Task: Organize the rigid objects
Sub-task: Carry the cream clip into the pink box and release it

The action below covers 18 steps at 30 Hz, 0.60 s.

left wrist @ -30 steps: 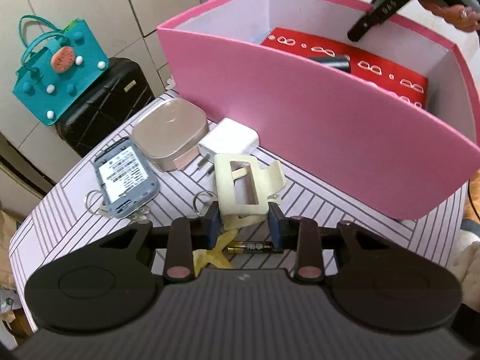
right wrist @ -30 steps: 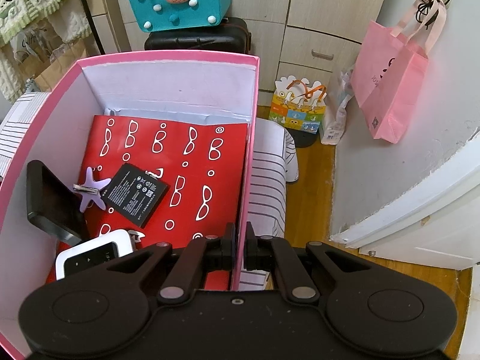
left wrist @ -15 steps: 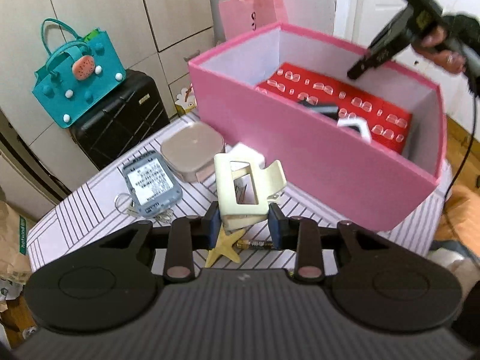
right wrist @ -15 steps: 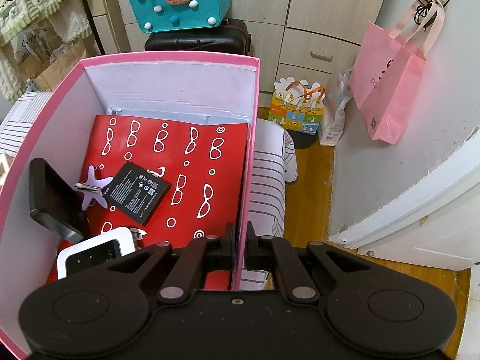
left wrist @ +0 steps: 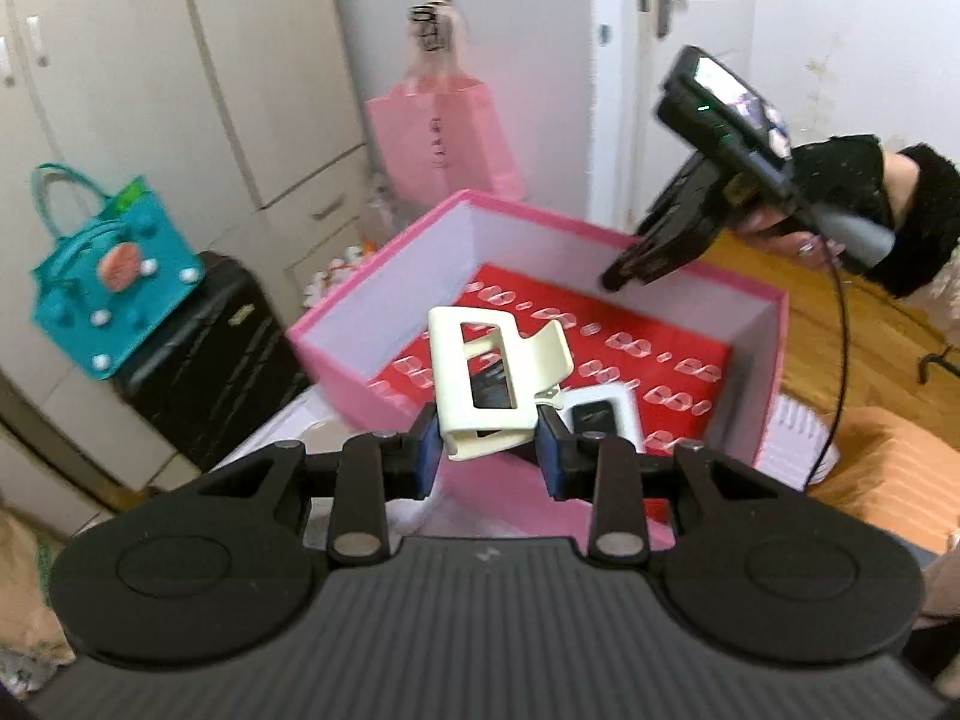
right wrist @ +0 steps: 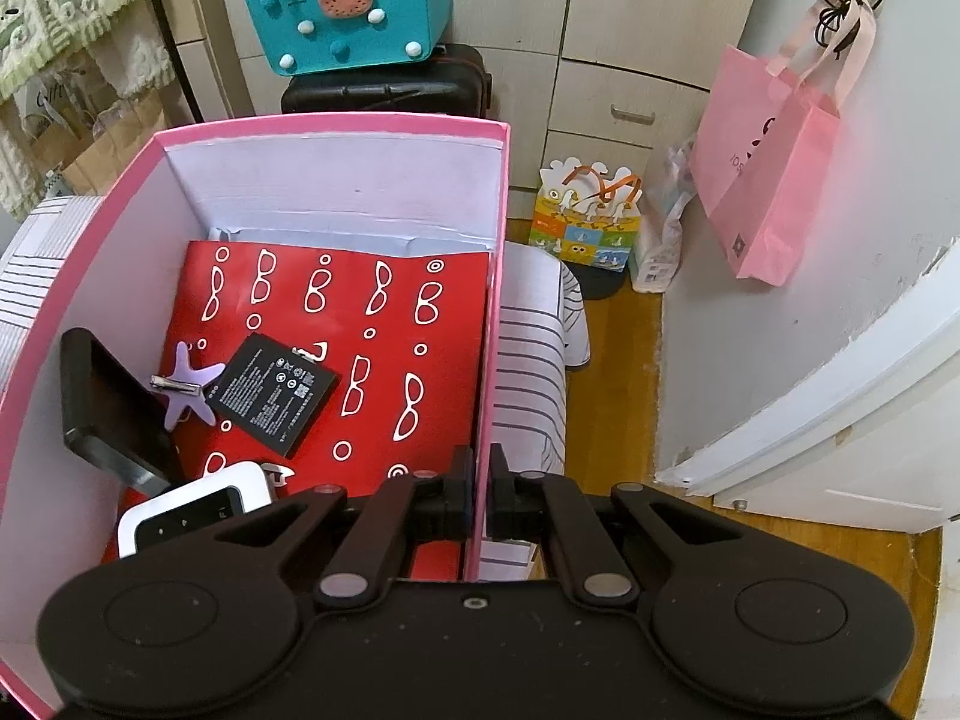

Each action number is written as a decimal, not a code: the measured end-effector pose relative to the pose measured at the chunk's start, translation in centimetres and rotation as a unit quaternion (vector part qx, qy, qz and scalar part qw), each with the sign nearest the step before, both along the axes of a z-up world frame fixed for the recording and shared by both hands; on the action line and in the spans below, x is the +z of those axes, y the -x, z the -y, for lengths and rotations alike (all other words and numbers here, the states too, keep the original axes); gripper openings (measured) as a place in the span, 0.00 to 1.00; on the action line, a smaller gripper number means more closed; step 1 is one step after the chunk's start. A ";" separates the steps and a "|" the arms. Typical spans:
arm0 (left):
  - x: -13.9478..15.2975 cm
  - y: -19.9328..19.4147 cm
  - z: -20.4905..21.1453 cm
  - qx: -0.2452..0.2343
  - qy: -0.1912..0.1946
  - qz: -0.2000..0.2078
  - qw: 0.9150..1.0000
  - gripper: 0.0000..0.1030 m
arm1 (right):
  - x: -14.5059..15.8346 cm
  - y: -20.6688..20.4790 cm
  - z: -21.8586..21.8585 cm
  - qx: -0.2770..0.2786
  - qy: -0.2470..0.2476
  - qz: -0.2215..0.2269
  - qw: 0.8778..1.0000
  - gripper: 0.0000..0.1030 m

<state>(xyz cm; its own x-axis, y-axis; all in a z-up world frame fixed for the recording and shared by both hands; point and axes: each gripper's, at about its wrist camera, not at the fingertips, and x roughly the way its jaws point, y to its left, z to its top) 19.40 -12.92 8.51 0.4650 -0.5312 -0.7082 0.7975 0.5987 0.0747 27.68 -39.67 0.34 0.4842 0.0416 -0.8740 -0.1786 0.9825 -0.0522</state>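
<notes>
The left wrist view shows what the right one does not: the left gripper is closed on a cream clip, which stands upright between its two blue pads. The pads touch the lower end of the clip on both sides, and the rest of the clip rises above them. The clip is in the air, in front of the pink box and over its near wall. The same view shows the right gripper from outside, held by a hand in a black sleeve, with its tip at the far rim of the box. This picture is somewhat blurred.

The right wrist view shows the inside of the box clearly. The right gripper is closed on the right wall of the box, one finger inside and one outside. On the red sheet lie a black battery, a purple star clip touching its left edge, a black phone leaning on the left wall, and a white device in the near corner, just beside the phone. The cream clip is not seen in this view.

The box stands on a striped worktop.
</notes>
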 end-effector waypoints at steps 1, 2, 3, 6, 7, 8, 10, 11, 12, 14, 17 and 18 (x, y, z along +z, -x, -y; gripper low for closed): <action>-0.2 -0.1 0.8 -0.007 0.002 -0.006 1.000 0.31 | 0.0 0.0 0.0 0.000 0.001 0.001 1.000 0.06; -0.5 -0.2 1.7 -0.012 0.003 -0.012 1.000 0.31 | 0.0 0.1 0.0 -0.001 0.000 0.001 1.000 0.06; -0.7 -0.4 2.6 -0.018 0.005 -0.018 1.000 0.31 | 0.0 0.1 0.0 -0.002 -0.002 0.001 1.000 0.06; -1.9 -0.8 5.3 -0.036 0.006 -0.040 0.999 0.31 | 0.0 0.4 0.1 -0.005 -0.005 0.002 1.000 0.06; -2.4 -0.9 6.1 -0.041 0.005 -0.046 0.998 0.31 | 0.0 0.4 0.1 -0.005 -0.005 0.002 1.000 0.06; -2.9 -1.1 7.0 -0.045 0.001 -0.053 0.998 0.31 | 0.0 0.5 0.1 -0.004 -0.005 0.001 1.000 0.06; -4.0 -1.5 8.6 -0.051 -0.007 -0.068 0.996 0.31 | 0.1 0.7 0.2 -0.003 -0.005 0.000 1.000 0.06; -4.5 -1.6 9.3 -0.053 -0.013 -0.072 0.996 0.31 | 0.1 0.7 0.1 -0.003 -0.006 -0.001 1.000 0.06; -5.1 -1.7 10.0 -0.053 -0.019 -0.072 0.996 0.31 | 0.2 0.8 0.1 -0.002 -0.006 0.000 1.000 0.06; -6.1 -2.0 11.3 -0.051 -0.033 -0.070 0.996 0.31 | 0.2 1.0 0.2 -0.001 -0.007 0.000 1.000 0.06; -7.3 -2.7 12.5 -0.048 -0.037 -0.079 0.995 0.32 | 0.2 1.1 0.2 0.001 -0.006 0.001 1.000 0.06; -7.6 -2.7 12.9 -0.051 -0.039 -0.070 0.995 0.34 | 0.2 1.2 0.2 0.000 -0.006 0.001 1.000 0.06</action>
